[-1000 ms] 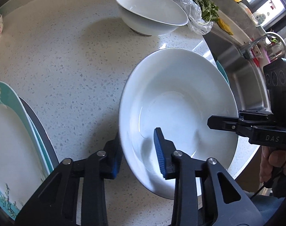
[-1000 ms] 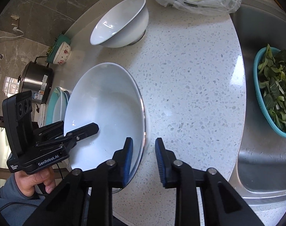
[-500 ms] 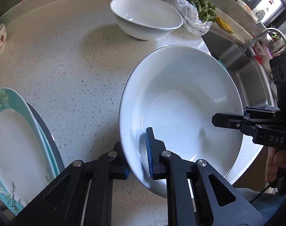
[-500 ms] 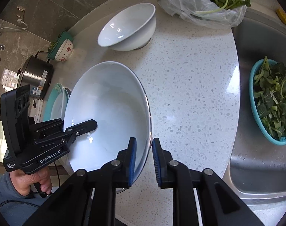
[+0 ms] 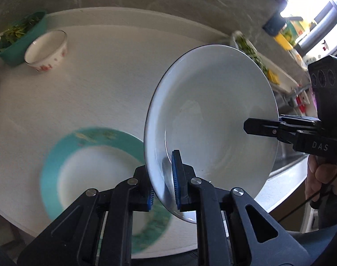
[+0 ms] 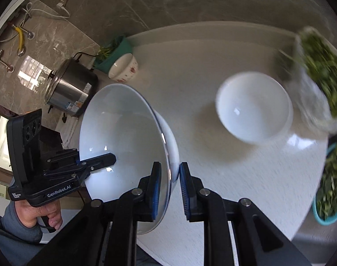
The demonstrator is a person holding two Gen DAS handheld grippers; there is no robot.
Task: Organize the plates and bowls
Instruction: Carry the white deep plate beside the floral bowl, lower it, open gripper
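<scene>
Pale speckled stone forms the rounded countertop [image 5: 115, 82], backed by a dark veined stone wall, and most of the scene is smeared by motion blur. Both tongs grip one large white bowl [image 5: 212, 119], glossy and smooth with a thin dark rim, held tilted above the counter. The left gripper [image 5: 162, 181] is nearly closed, its ribbed blue pads pinching the bowl's rim at 6 o'clock in its own view. The right gripper [image 6: 170, 188] is likewise clamped on the opposite rim, one pad inside the bowl [image 6: 124, 141] and one on the outer wall.

At 7 o'clock in the left view lies a round plate with a teal band [image 5: 97, 177], flat on the counter and just beside the lifted bowl. A small floral bowl [image 5: 46, 51] sits at 10 o'clock, touching a teal basket of greens [image 5: 22, 37].

Only the right view shows a second deep white bowl [image 6: 253, 108] standing at 2 o'clock, a clear bag of leafy greens [image 6: 319, 75] beyond it, and a steel cooker [image 6: 68, 88] at 10 o'clock.
</scene>
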